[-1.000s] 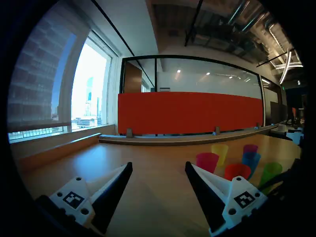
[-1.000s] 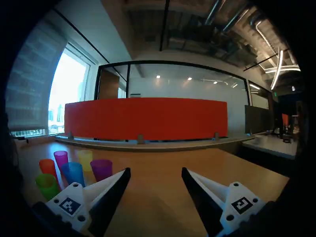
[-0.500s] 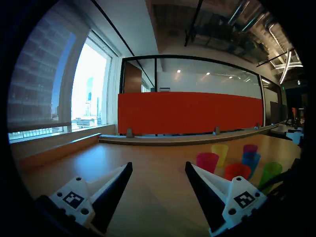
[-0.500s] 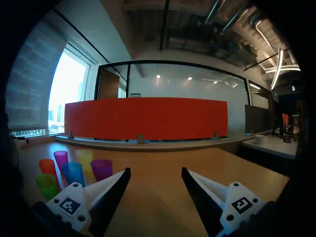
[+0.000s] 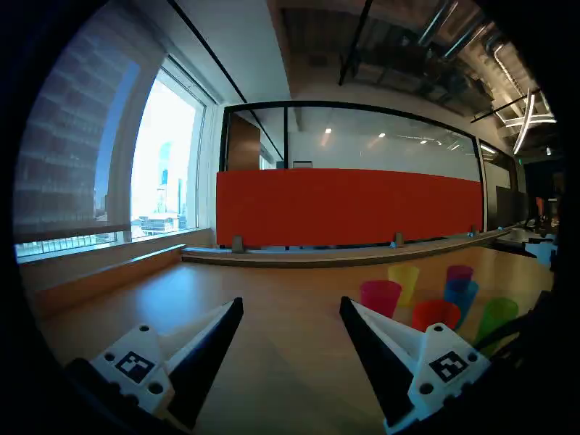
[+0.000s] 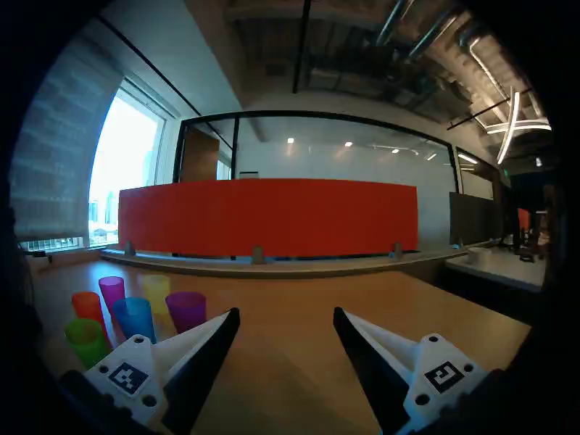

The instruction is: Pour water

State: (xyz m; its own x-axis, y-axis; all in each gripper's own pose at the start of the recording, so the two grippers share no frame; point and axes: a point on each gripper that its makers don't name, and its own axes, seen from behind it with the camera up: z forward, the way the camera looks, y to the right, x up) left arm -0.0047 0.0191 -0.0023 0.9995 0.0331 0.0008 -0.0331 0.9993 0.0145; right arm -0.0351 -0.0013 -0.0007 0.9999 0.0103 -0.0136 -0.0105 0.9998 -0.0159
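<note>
Though near cups (image 5: 435, 313), left tongs (image 5: 290, 300) agape.

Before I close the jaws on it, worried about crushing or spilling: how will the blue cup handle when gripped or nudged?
The blue cup looks like thin translucent plastic, so probably light and likely to flex under a squeeze. It is tall and tapers toward its base, so a nudge may tip it into the purple cup beside it.

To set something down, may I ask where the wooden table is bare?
The wooden table is bare ahead of the left gripper toward the window ledge, and ahead of the right gripper. Crowded: the coloured plastic cups between them.
</note>
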